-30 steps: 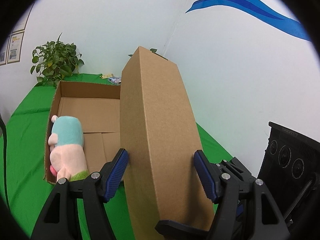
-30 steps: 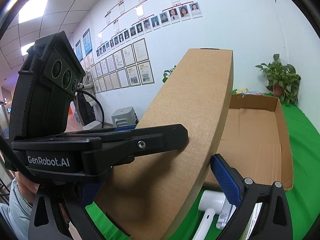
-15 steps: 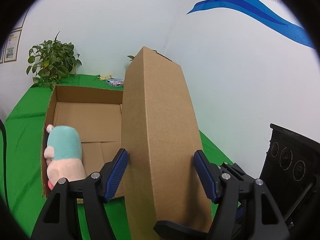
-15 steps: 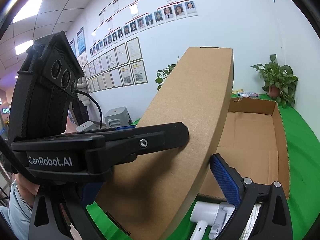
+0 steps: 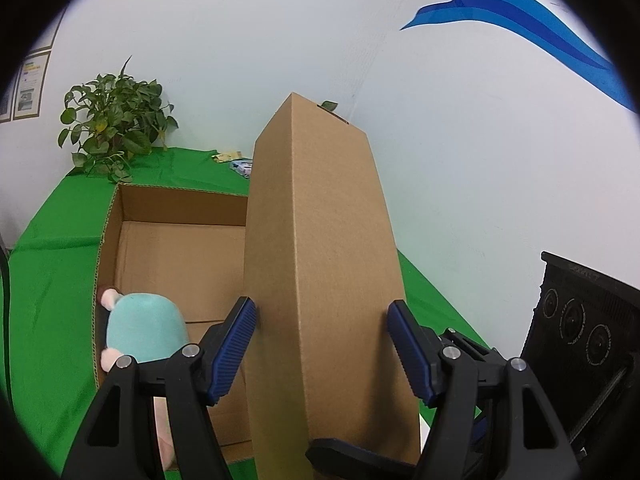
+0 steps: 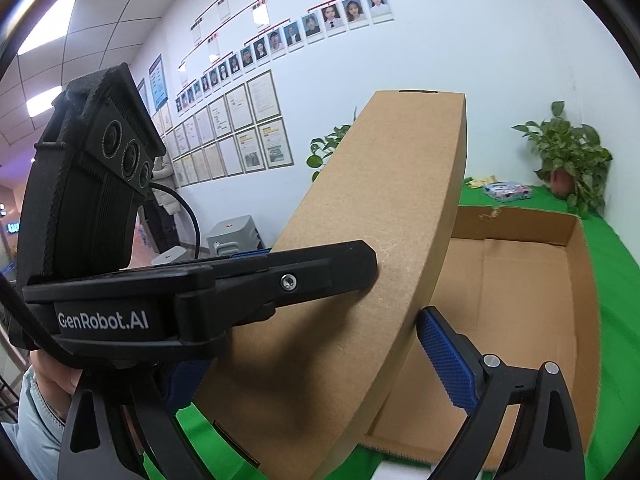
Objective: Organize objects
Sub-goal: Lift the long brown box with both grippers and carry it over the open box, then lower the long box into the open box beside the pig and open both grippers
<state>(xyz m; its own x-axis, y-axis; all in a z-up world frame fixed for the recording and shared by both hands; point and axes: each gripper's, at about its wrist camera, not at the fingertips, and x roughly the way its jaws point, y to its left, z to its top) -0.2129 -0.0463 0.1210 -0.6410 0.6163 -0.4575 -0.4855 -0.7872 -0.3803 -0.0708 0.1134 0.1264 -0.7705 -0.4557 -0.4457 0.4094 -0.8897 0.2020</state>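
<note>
I hold a long closed cardboard box (image 5: 320,264) with both grippers. In the left wrist view my left gripper (image 5: 322,316) is shut on it, a blue pad pressed to each long side. In the right wrist view the same box (image 6: 384,216) slants between the fingers of my right gripper (image 6: 320,344); its right pad (image 6: 444,356) presses the box's edge, while its left pad is mostly hidden behind the left gripper's finger (image 6: 312,276). Below lies an open carton (image 5: 112,240) holding a teal and pink plush toy (image 5: 146,328).
The carton (image 6: 580,320) sits on a green tablecloth (image 5: 52,280). Potted plants (image 5: 114,128) and small packets (image 6: 506,192) stand at the back by the white wall. A white object (image 6: 400,472) peeks in at the bottom edge. A person's sleeve (image 6: 28,424) is low on the left.
Both grippers have carried the long box forward over the open carton. The plush toy has slid lower in the left view, and the white appliance has almost left the right view's bottom edge.
</note>
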